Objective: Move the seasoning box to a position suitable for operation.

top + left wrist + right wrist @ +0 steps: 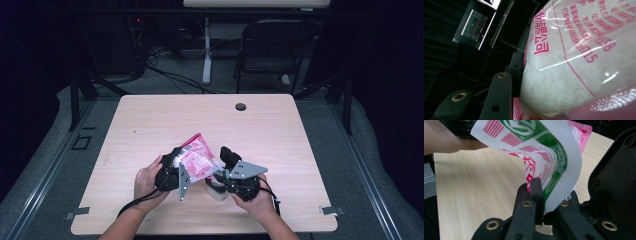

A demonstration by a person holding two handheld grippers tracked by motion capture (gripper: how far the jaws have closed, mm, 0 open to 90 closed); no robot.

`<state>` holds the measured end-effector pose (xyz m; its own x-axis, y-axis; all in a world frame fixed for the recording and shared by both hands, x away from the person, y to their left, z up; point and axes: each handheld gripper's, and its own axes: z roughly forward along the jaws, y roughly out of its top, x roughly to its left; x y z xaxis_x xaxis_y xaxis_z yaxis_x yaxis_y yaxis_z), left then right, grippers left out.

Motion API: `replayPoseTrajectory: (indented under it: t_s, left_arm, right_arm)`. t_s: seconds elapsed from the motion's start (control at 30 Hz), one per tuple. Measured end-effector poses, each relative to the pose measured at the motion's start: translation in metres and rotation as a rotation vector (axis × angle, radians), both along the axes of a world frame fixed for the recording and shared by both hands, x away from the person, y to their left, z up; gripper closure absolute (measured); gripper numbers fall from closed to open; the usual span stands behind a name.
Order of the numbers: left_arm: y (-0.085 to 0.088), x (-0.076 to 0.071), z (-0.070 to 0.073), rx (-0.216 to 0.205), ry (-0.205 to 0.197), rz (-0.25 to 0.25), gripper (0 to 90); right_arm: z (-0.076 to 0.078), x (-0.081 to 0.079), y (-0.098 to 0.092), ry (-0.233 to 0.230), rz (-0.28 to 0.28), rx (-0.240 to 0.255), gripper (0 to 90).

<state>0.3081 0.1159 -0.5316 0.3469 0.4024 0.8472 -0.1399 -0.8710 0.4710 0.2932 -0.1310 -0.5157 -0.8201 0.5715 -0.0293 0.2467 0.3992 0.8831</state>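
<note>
- Left gripper (176, 167): my jaws clamp the fat body of the pink-and-white bag (196, 157), held tilted above the counter (150, 120).
- Bag's contents: white grainy stuff, seen thru the clear film (564, 82).
- Right gripper (223, 172): jaws pinched tight on the bag's lower edge (549, 192).
- Small clear container (216, 190) sits on the counter just under the bag; contents – can't tell.

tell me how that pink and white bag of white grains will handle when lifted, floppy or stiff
Probably floppy: the bag curls over where the right gripper pinches its edge. Its glossy film looks slippery. The packed grains bulge beside the left gripper, so likely heavy for its size.
</note>
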Motion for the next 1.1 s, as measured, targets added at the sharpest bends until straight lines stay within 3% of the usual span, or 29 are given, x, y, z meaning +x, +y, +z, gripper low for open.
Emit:
replayPoseTrajectory:
  t_s: [0.4,1.1]
  left_arm:
    - [-0.0007,-0.0028,0.0018,0.023,-0.025,0.004,66.1]
    - [-0.0011,-0.0052,0.0034,0.027,-0.041,0.006,66.4]
  right_arm:
    - [-0.0002,-0.0009,0.0003,-0.008,-0.003,-0.01,89.9]
    - [-0.0003,-0.001,0.0005,-0.011,-0.006,-0.015,89.9]
